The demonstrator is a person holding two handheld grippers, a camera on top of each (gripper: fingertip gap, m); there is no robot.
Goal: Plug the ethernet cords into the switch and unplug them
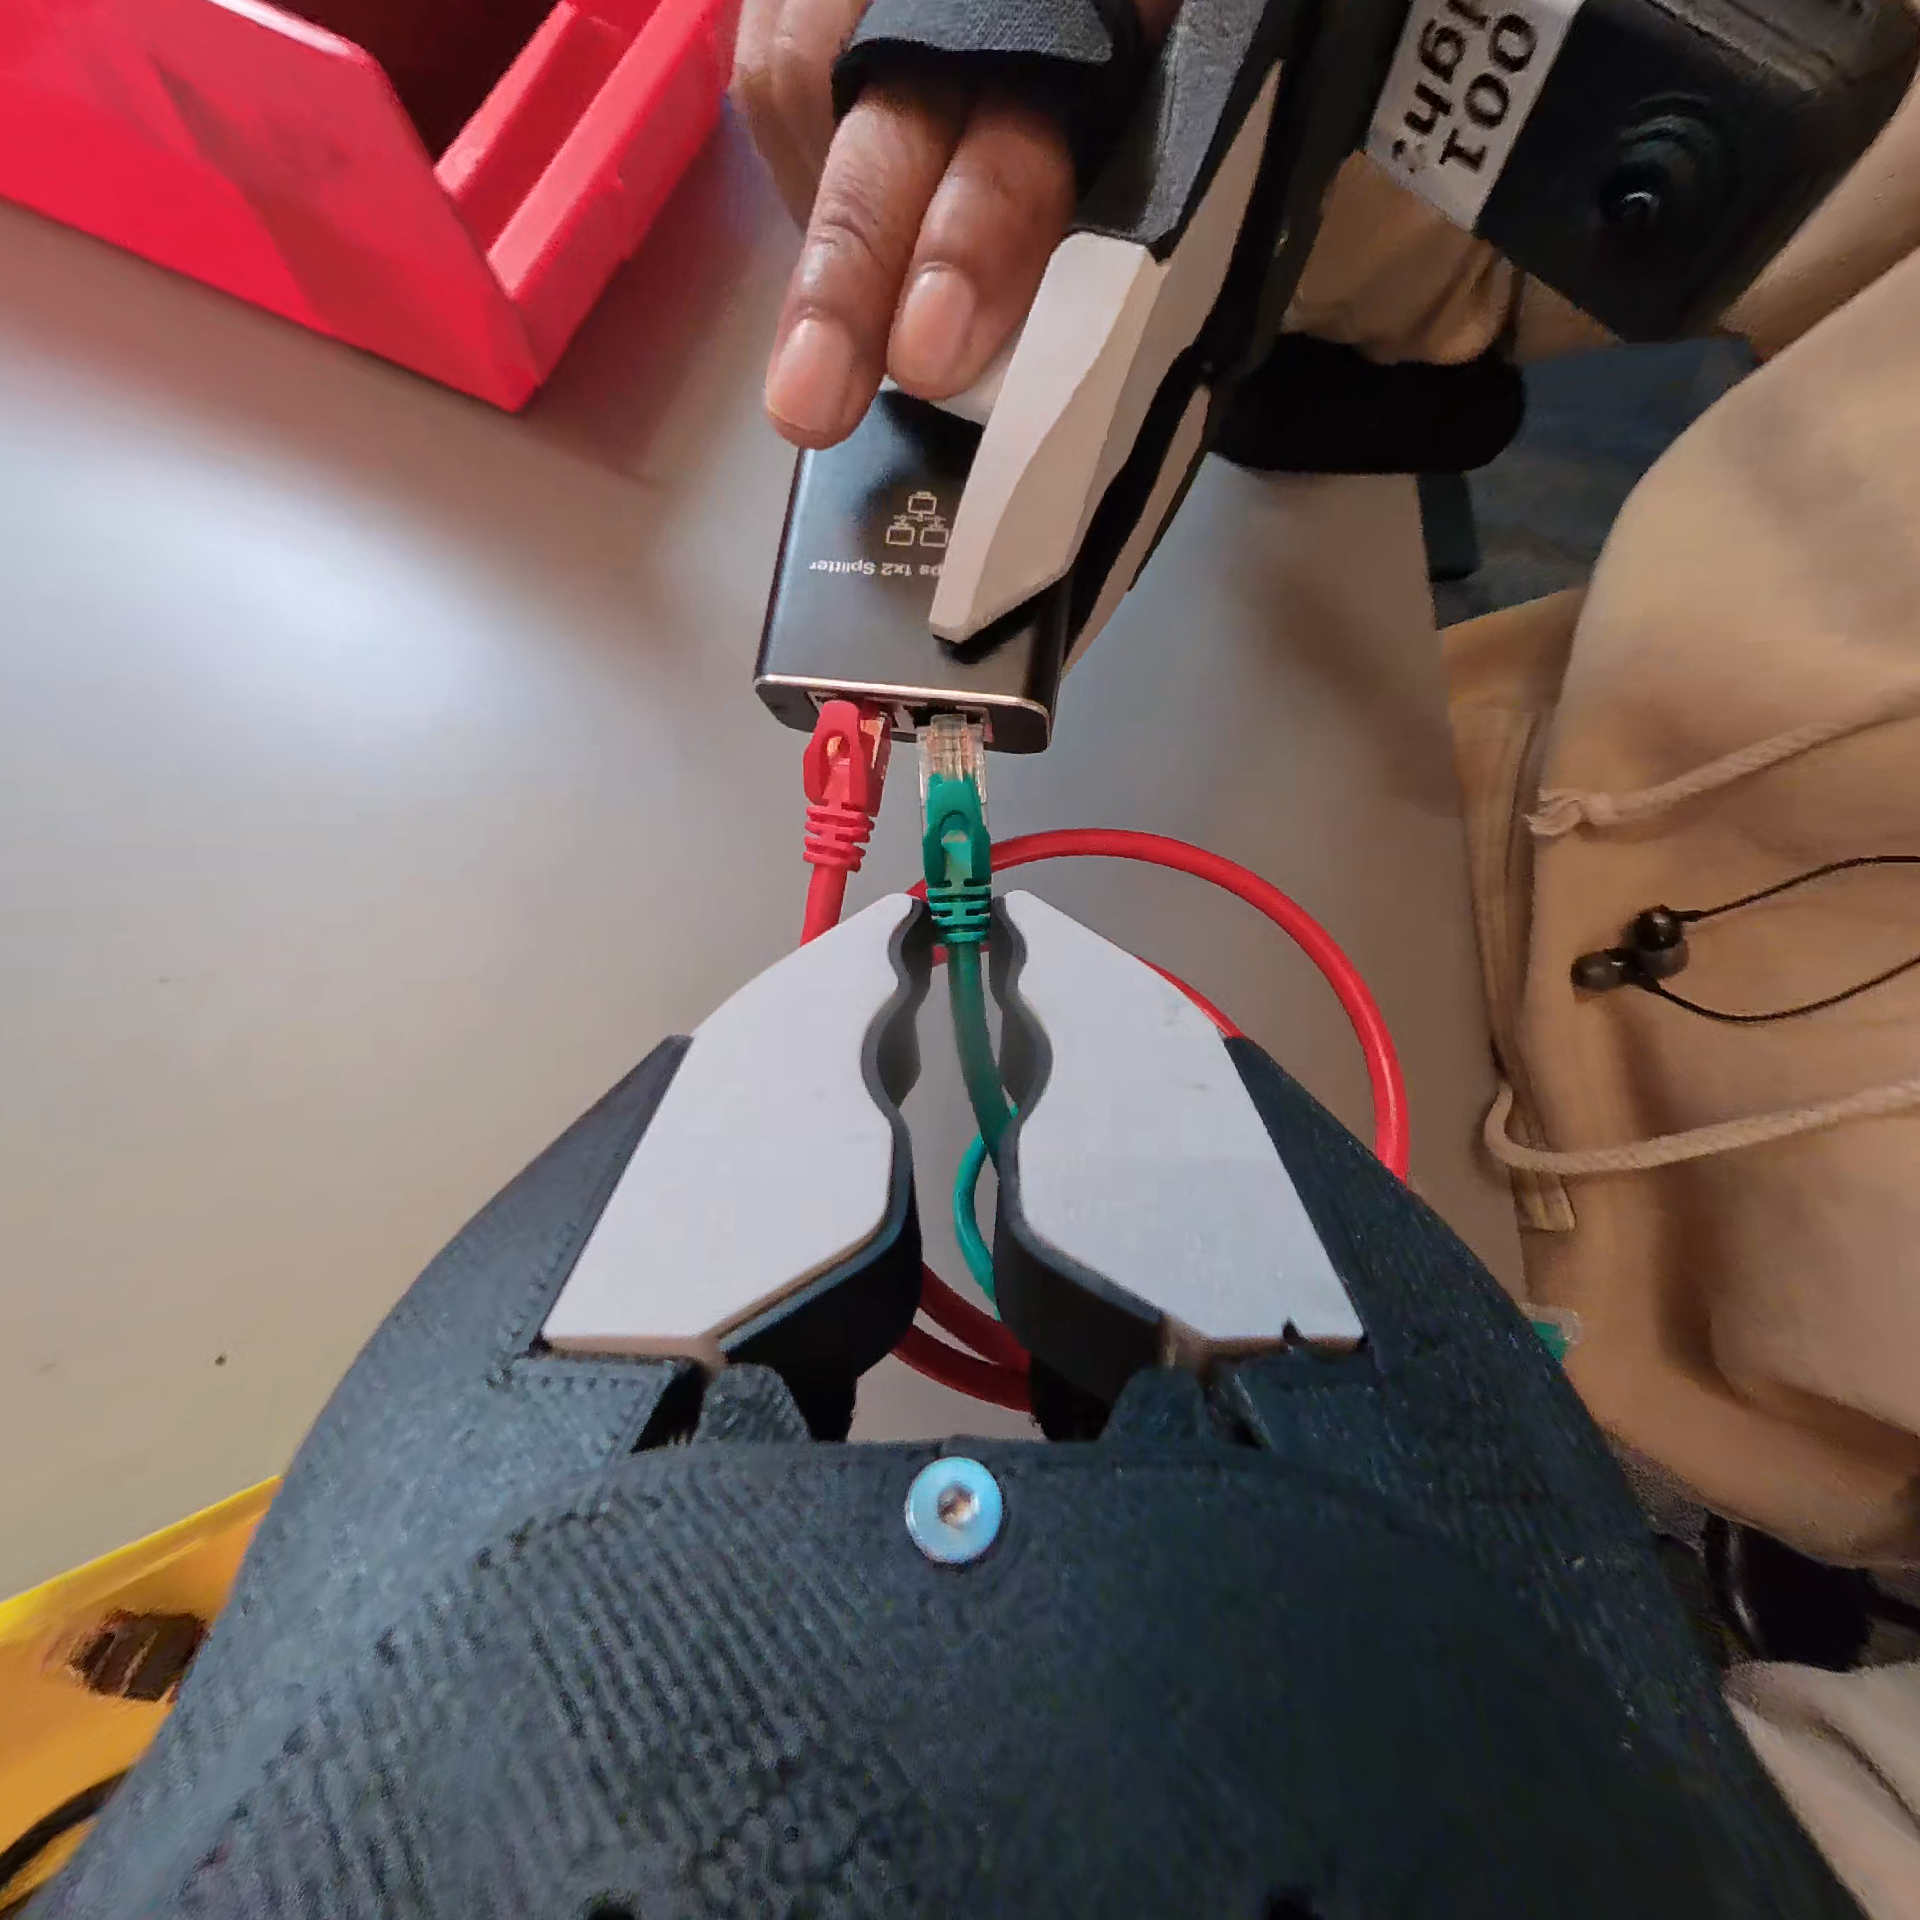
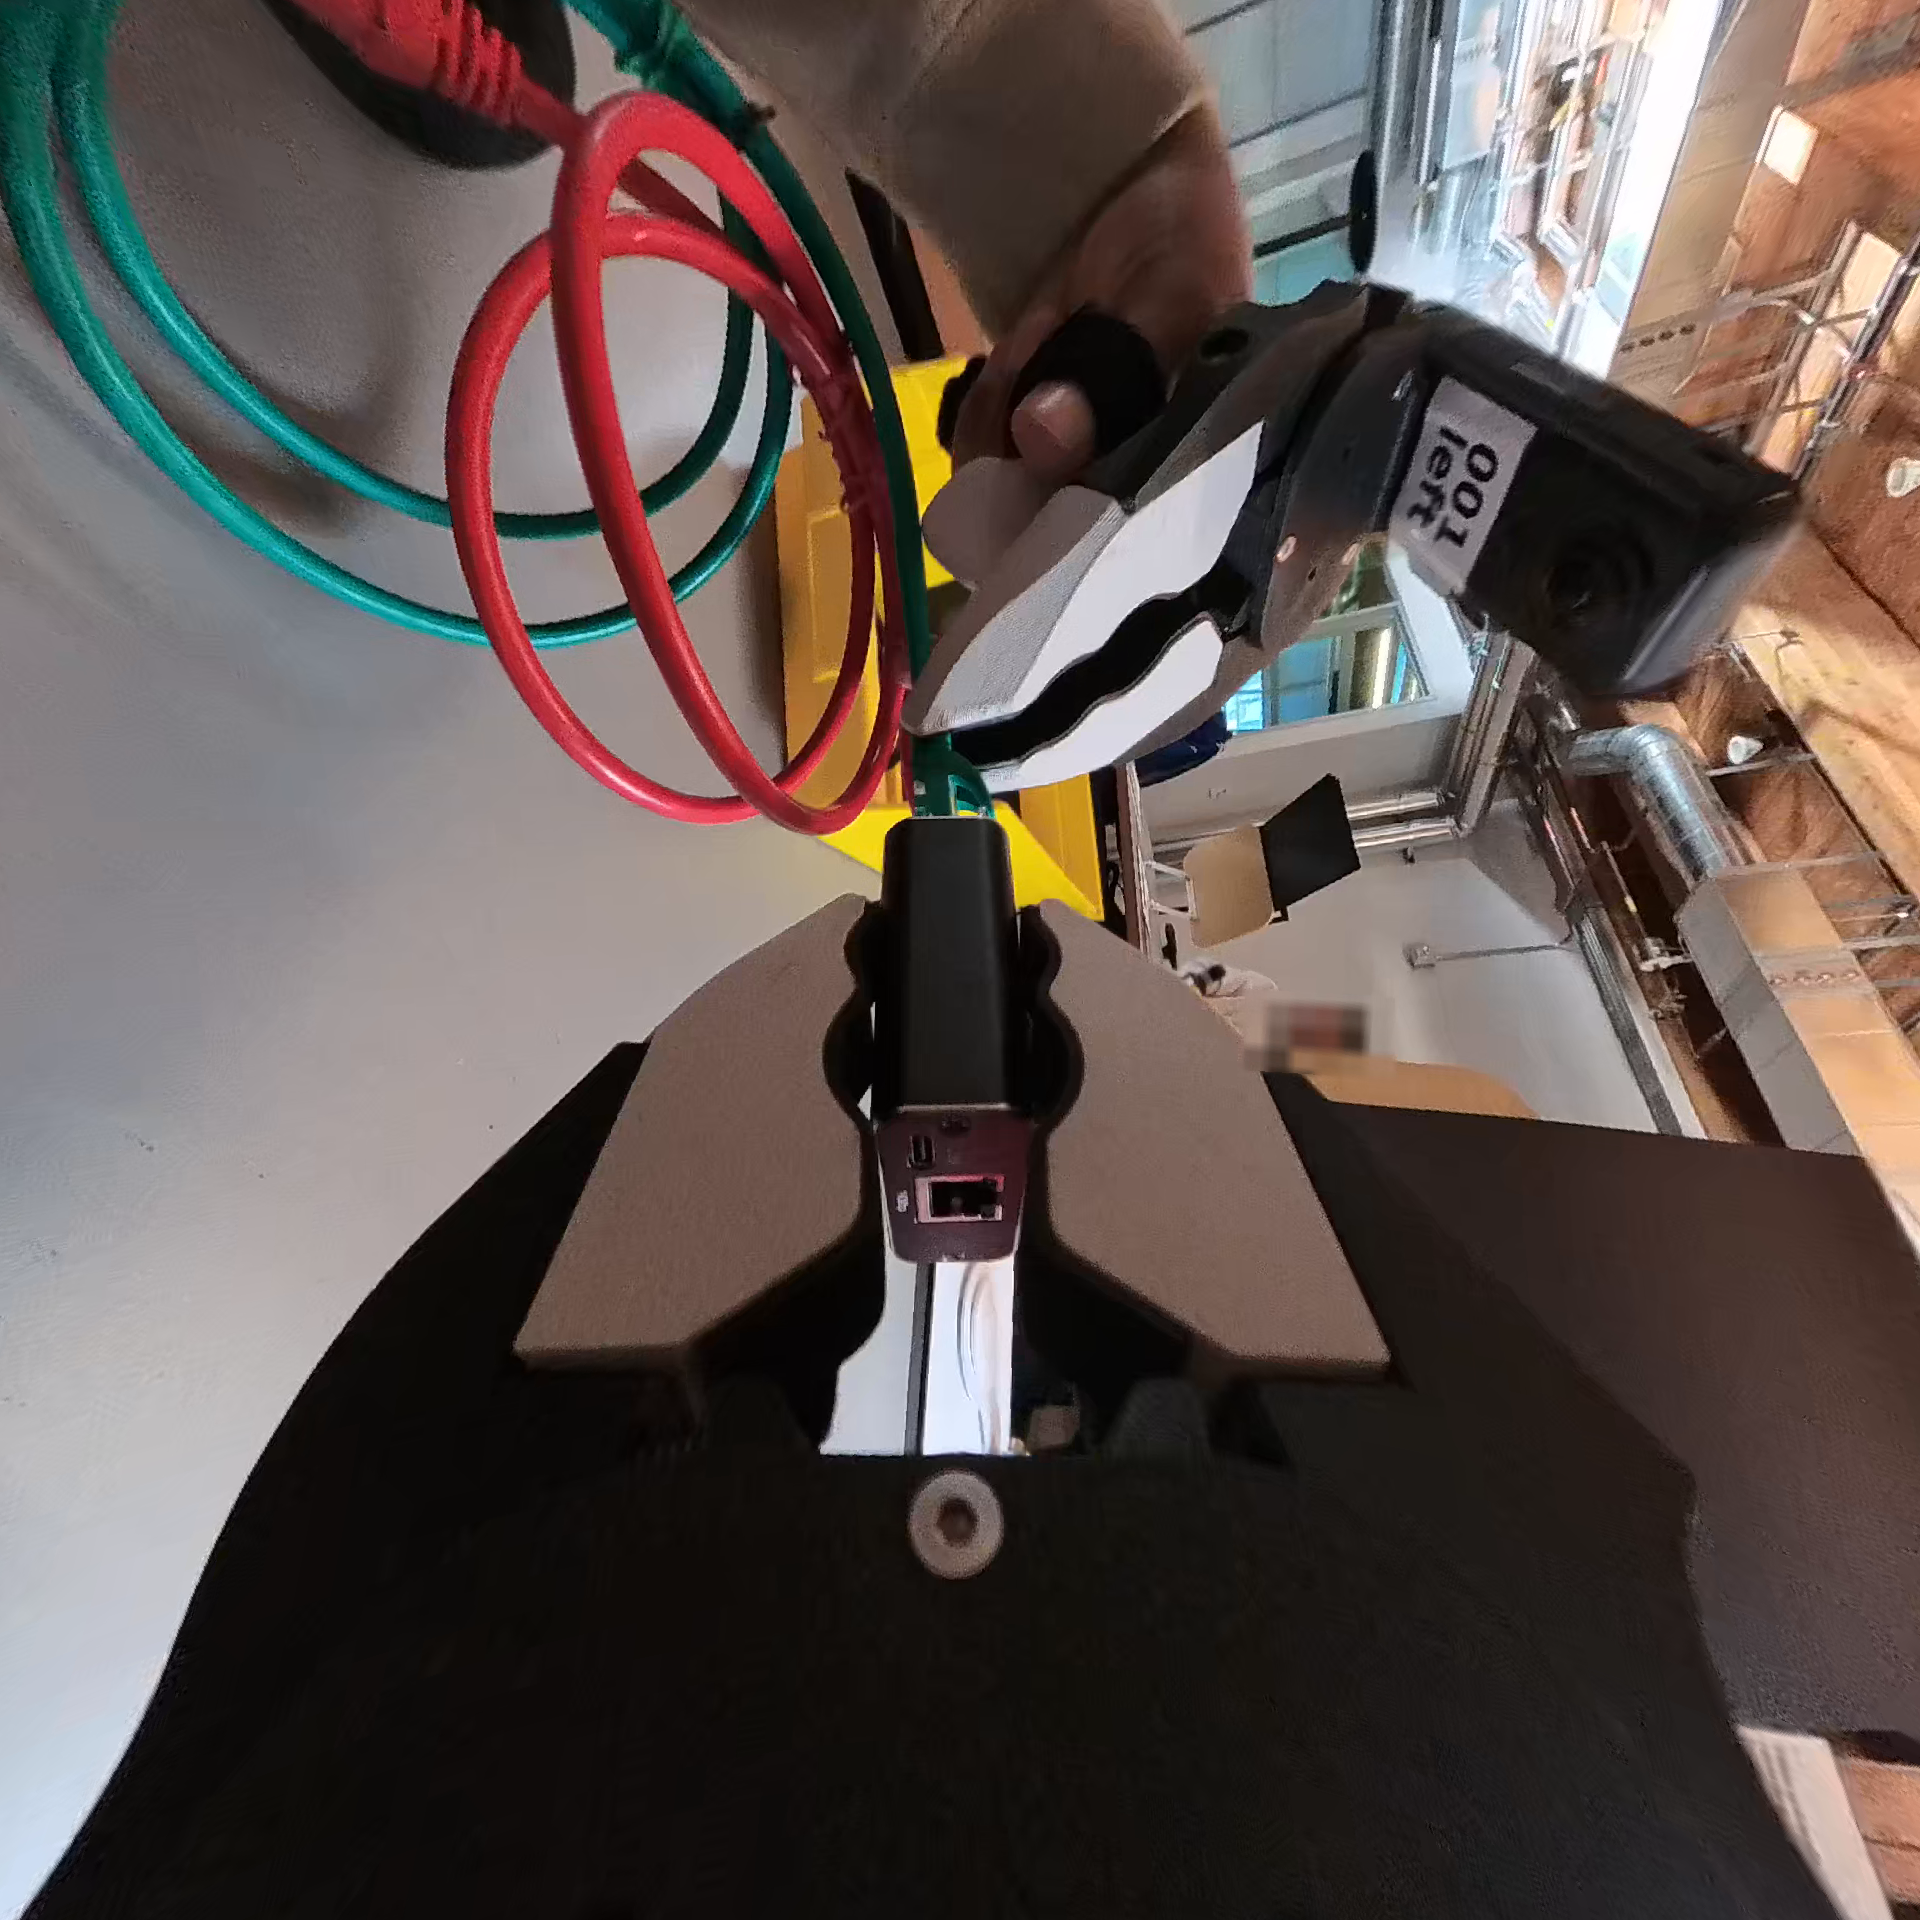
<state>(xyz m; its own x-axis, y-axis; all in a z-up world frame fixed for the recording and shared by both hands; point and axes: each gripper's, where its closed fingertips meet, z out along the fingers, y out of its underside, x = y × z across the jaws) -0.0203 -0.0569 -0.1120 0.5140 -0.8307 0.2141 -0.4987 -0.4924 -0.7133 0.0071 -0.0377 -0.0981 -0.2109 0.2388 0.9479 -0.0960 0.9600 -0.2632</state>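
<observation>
Clamped at its tips on the green cord [image 1: 961, 904] just behind the plug, the left claw [image 1: 961, 920] holds that plug partly in the switch [image 1: 883, 582] beside the seated red cord [image 1: 836, 800], while the right claw [image 2: 948, 925] grips the black switch [image 2: 945, 977] by its sides above the grey table [image 1: 312, 831].

In the left wrist view the right gripper's pale finger [image 1: 1029, 457] and a person's hand [image 1: 883, 249] cover the far half of the switch [image 1: 862, 582]. The red bin [image 1: 312, 177] and yellow bin [image 1: 94, 1662] are cut off by the edges. How deep the green plug [image 1: 951, 758] sits in its port cannot be told. The right wrist view shows the room behind blurred, and the green cord [image 2: 260, 436] runs off the frame.
</observation>
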